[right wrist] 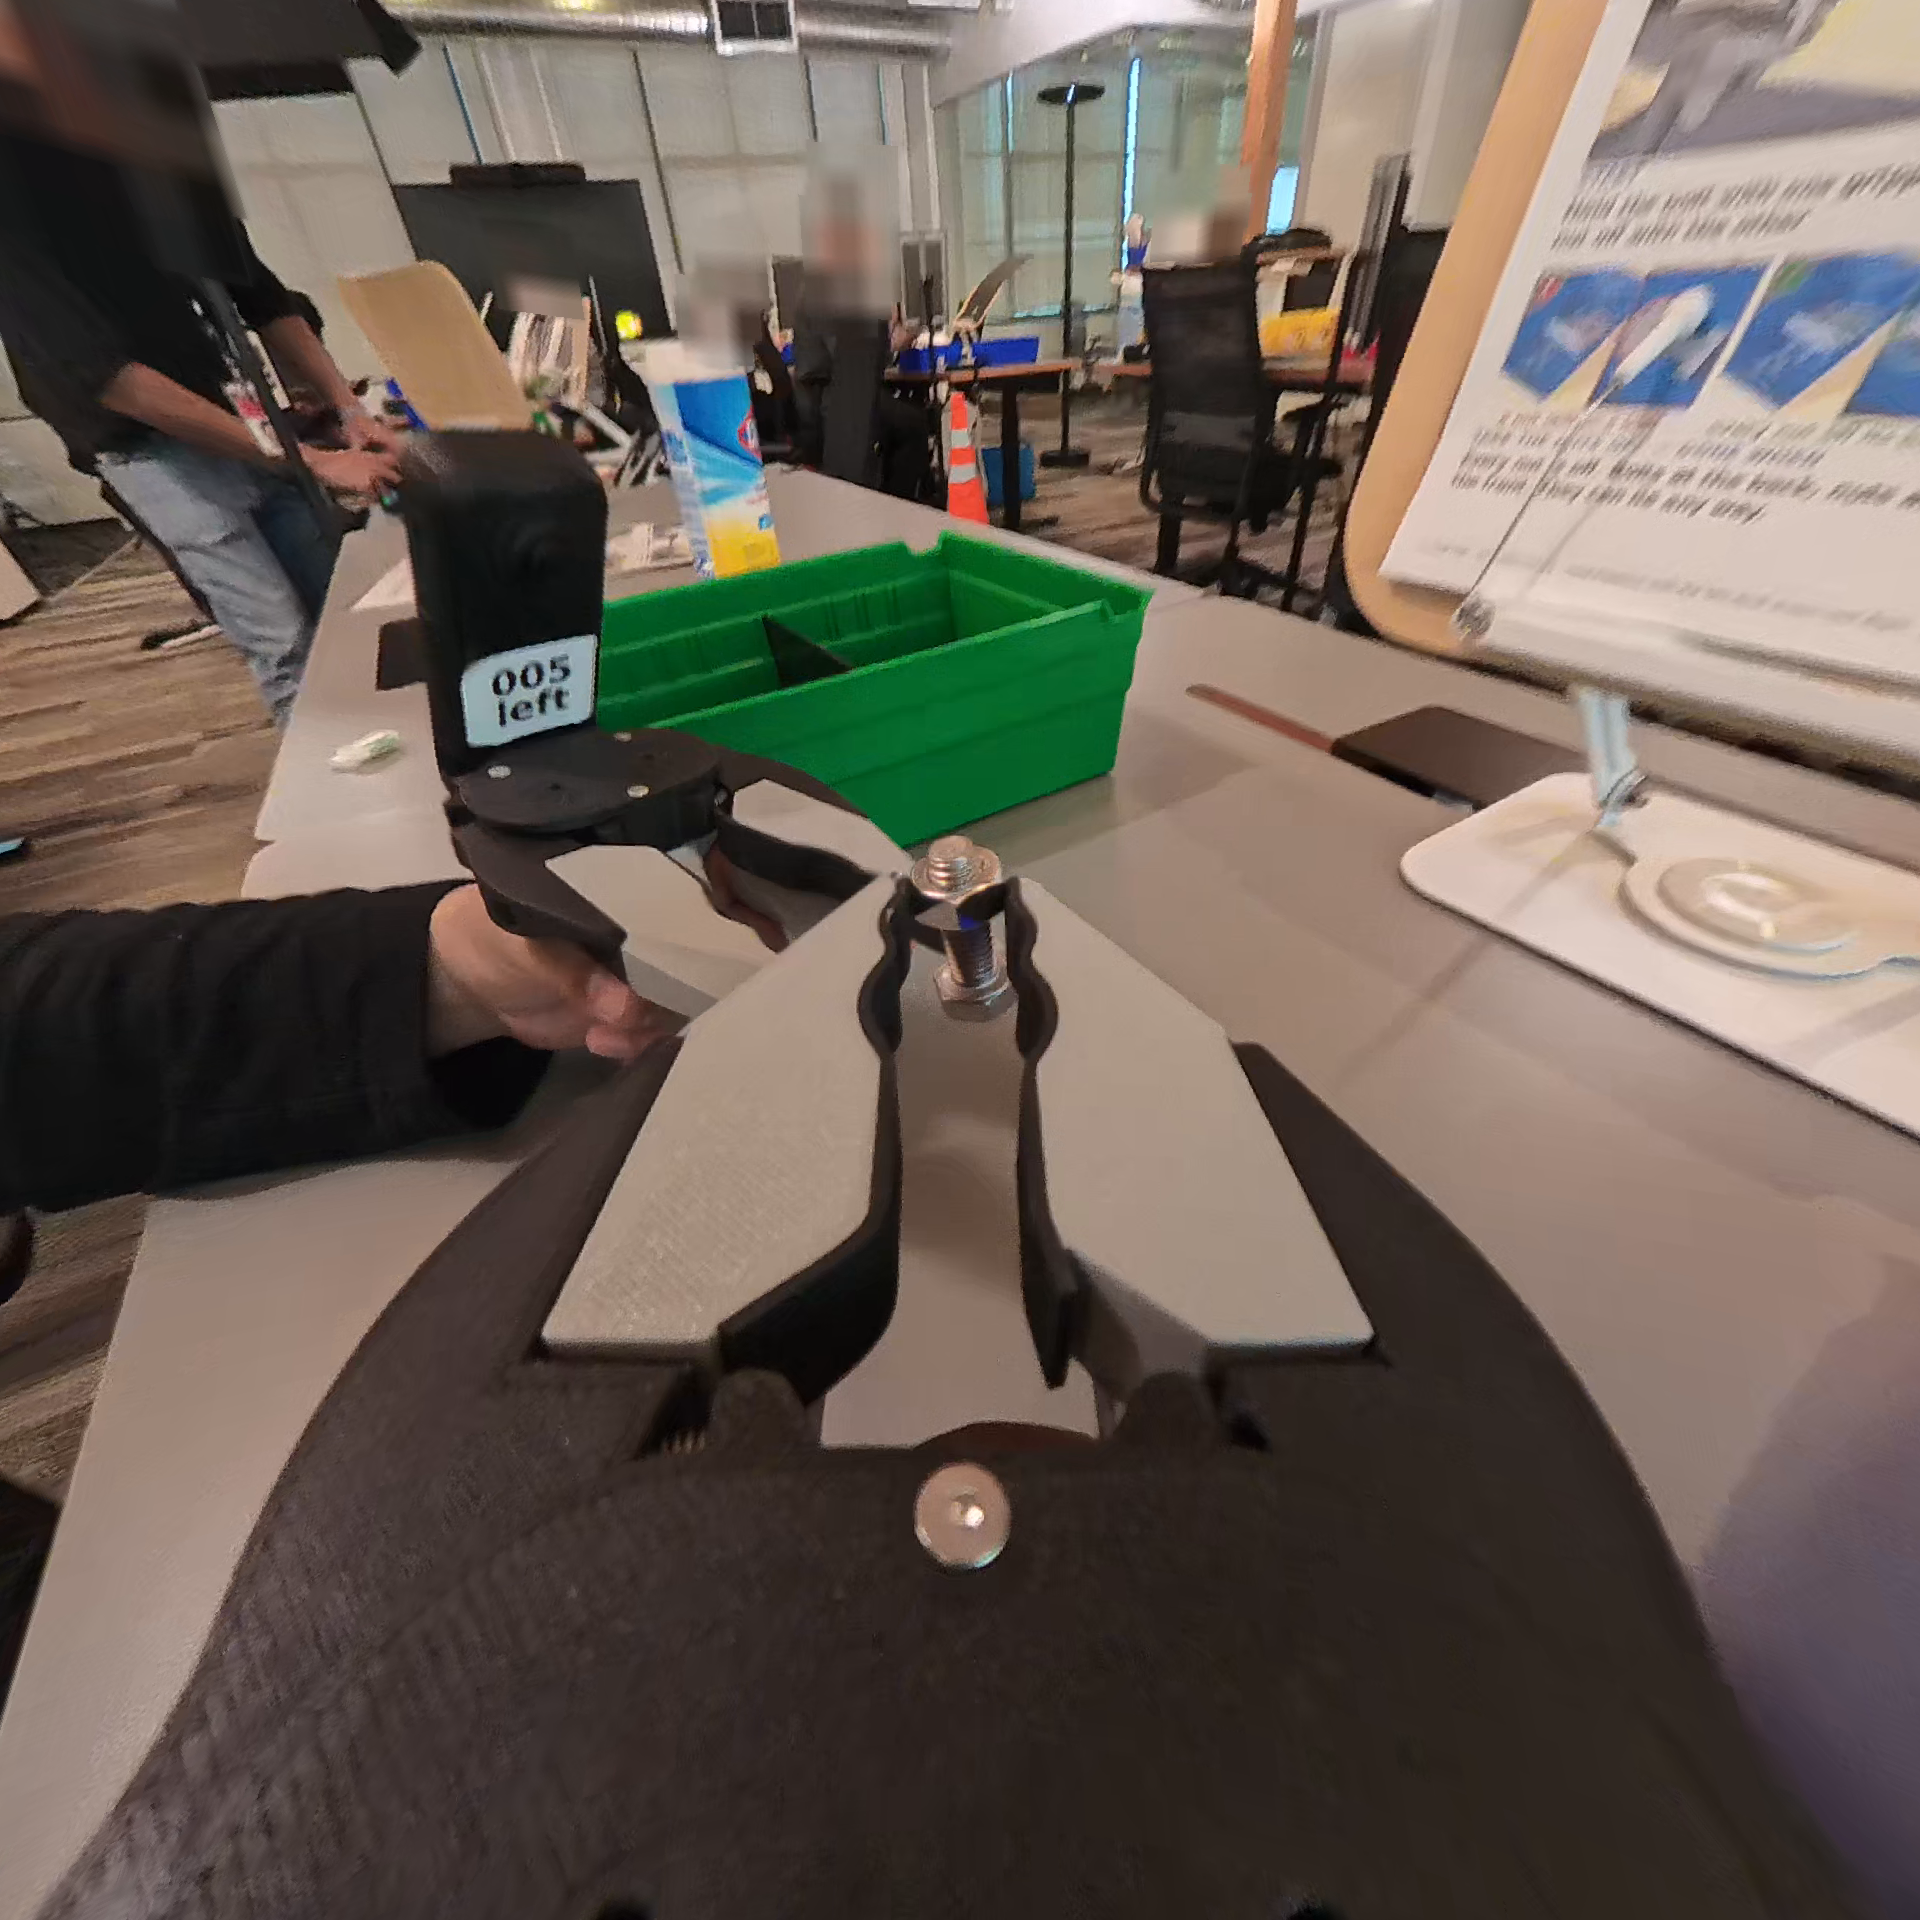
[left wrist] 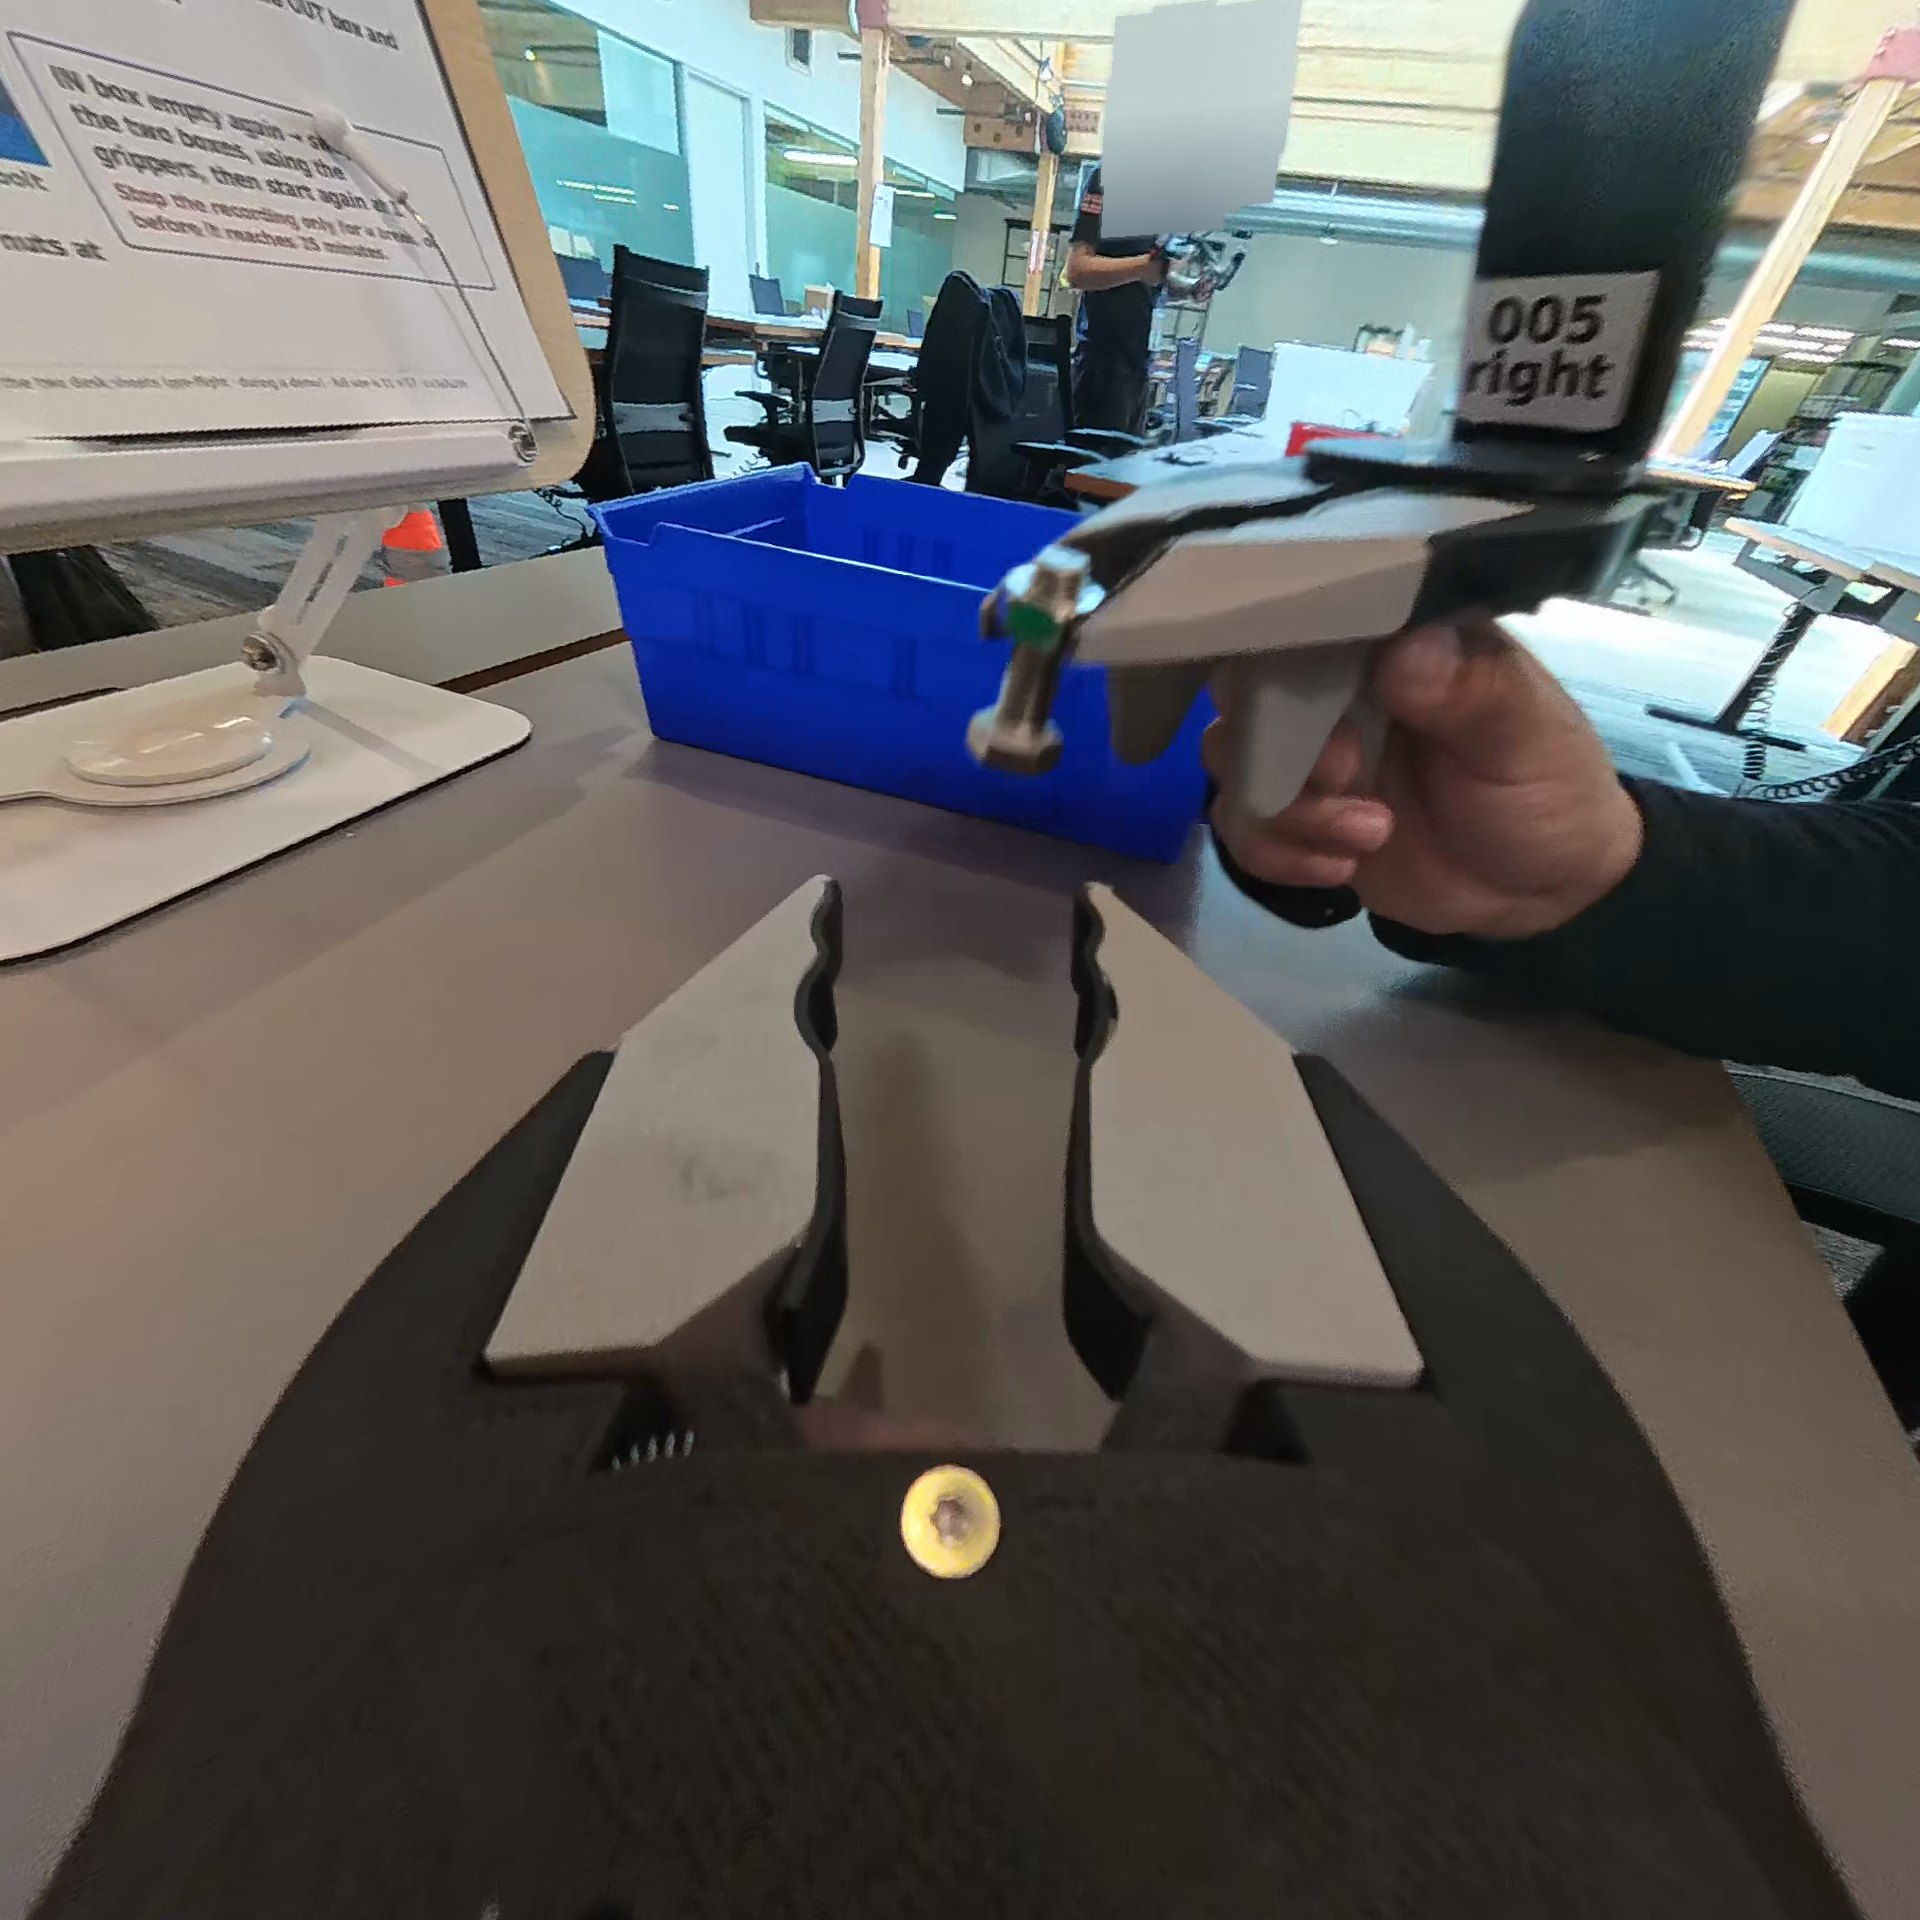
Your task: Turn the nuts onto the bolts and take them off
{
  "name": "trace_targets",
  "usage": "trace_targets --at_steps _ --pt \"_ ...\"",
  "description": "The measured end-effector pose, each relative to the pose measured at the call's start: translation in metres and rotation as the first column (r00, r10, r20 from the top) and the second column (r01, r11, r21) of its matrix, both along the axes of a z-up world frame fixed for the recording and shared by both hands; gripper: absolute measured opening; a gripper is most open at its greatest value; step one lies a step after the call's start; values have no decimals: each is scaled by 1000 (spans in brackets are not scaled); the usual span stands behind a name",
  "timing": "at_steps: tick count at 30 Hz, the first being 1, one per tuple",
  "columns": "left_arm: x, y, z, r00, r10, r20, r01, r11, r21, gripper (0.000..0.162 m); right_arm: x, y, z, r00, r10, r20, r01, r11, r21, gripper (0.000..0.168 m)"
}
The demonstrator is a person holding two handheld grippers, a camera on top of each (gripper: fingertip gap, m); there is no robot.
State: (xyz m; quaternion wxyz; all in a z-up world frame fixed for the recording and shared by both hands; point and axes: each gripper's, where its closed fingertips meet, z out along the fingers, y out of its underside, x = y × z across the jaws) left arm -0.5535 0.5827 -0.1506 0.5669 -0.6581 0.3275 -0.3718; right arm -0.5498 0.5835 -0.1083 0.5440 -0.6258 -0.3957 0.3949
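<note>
The right gripper [right wrist: 958, 902] pinches a silver hex nut [right wrist: 954, 894] at its fingertips, the steel bolt [right wrist: 968, 961] hanging head-down above the grey counter [right wrist: 1455, 1195]. The left gripper [left wrist: 954, 920], spread and empty, sits nearer. Farther left stands a green divided plastic bin [right wrist: 935, 707].

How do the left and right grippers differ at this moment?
The left gripper is open and empty; the right gripper is shut on the nut threaded on a bolt. The left hovers low over the table; the right is raised. Both share grey fingers and black bodies.
</note>
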Motion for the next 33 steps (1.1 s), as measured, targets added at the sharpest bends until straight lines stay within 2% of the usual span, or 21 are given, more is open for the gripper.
trace_targets --at_steps 3,8,11,13,15,18,21,22,23,25,28,30,33 --pt "-4 5 -1 999 34 -14 -33 999 7 40 17 2 26 997 -60 -51 65 993 99 14" --pt "-5 6 -2 999 46 -26 -45 999 16 39 74 20 66 950 -278 -141 306 920 247 15" --pt "-5 6 -2 998 49 -31 -49 999 19 40 121 32 76 911 -402 -93 412 869 274 15" --pt "-4 8 -5 997 64 -49 -63 998 16 52 155 48 58 874 -482 57 455 855 248 15" --pt "-3 9 -8 994 74 -76 -73 997 15 62 192 69 14 784 -542 302 510 840 186 14" --pt "0 8 -11 992 76 -105 -74 997 23 67 228 75 -53 661 -465 588 534 843 66 15" --pt "0 6 -13 990 74 -118 -73 997 14 68 235 72 -88 620 -378 688 520 854 2 16" --pt "-1 6 -14 989 85 -120 -84 996 9 68 237 71 -93 610 -368 702 526 850 -12 21" --pt "-3 5 -14 988 100 -120 -100 995 6 68 240 71 -92 608 -376 699 537 844 -13 32" --pt "-8 1 -14 984 146 -103 -149 989 -22 68 240 67 -84 652 -383 654 534 845 -38 34" --pt "-17 -27 -10 981 175 -81 -185 975 -125 68 239 49 -74 739 -351 575 493 864 -105 43" --pt "-34 -49 -9 960 227 -162 -243 966 -86 68 240 34 -69 787 -335 518 458 880 -128 50" --pt "-78 -72 -8 890 374 -261 -397 917 -40 70 235 8 -65 862 -293 413 388 906 -170 64"
